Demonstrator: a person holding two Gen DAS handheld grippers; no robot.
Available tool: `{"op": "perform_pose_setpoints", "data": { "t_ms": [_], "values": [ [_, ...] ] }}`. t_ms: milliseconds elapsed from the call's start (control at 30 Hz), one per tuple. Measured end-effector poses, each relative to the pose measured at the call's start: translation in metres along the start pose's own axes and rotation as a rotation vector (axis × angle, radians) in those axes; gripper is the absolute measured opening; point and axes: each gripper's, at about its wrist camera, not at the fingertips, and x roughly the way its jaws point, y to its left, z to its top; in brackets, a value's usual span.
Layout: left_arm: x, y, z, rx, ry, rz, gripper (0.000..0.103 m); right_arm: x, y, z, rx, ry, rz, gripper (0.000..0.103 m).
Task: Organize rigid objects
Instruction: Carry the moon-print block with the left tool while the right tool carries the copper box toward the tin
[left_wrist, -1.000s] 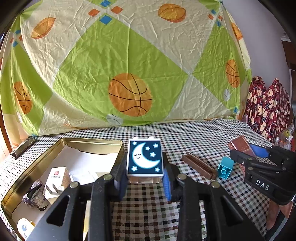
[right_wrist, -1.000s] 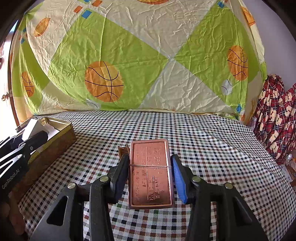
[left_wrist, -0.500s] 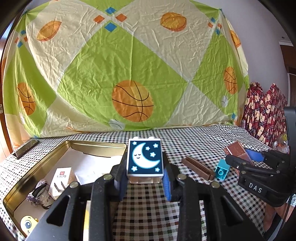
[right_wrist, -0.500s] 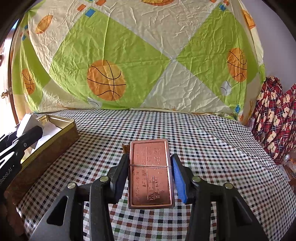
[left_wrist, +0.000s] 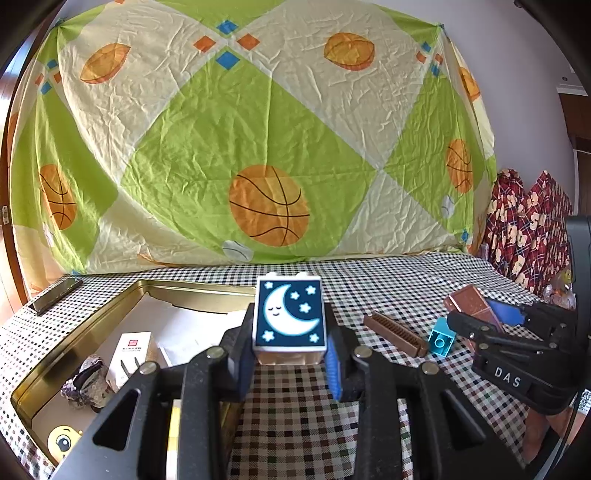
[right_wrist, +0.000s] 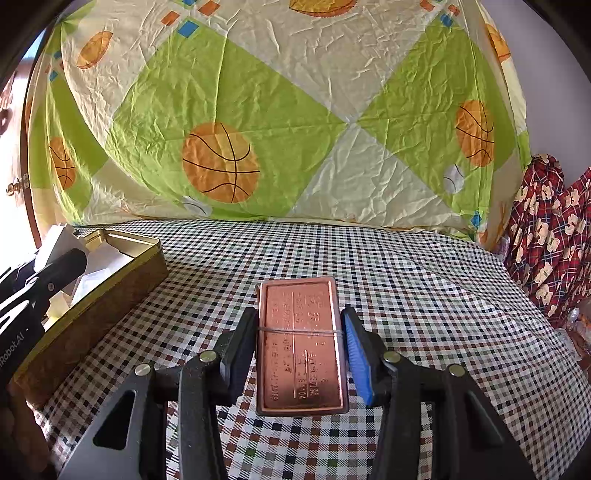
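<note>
My left gripper (left_wrist: 290, 354) is shut on a toy block with a white moon and stars on dark blue (left_wrist: 290, 314), held above the checked cloth beside the right rim of a gold tin (left_wrist: 110, 314). My right gripper (right_wrist: 301, 339) is shut on a flat copper-coloured case (right_wrist: 301, 347), lifted over the cloth. In the left wrist view the right gripper (left_wrist: 491, 317) appears at the right with the copper case (left_wrist: 471, 302) in it. In the right wrist view the left gripper's black body (right_wrist: 33, 288) stands over the gold tin (right_wrist: 110, 280) at the left.
A brown comb (left_wrist: 395, 334) and a small turquoise brick (left_wrist: 441, 341) lie on the cloth between the grippers. The tin holds a white box (left_wrist: 133, 350), papers, a small pouch (left_wrist: 86, 384) and a yellow toy (left_wrist: 62, 441). A dark bar (left_wrist: 55, 295) lies far left. A basketball-print sheet hangs behind.
The left wrist view has tipped slightly upward, so the tin and table sit lower in frame. Both grips are unchanged, and the right gripper has hardly moved.
</note>
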Motion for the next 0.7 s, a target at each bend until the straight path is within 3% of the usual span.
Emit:
{"op": "perform_pose_setpoints", "data": {
  "t_ms": [700],
  "values": [
    [-0.019, 0.008, -0.004, -0.007, -0.035, 0.018, 0.030, -0.022, 0.010, -0.002, 0.017, -0.079, 0.051, 0.048]
  ]
}}
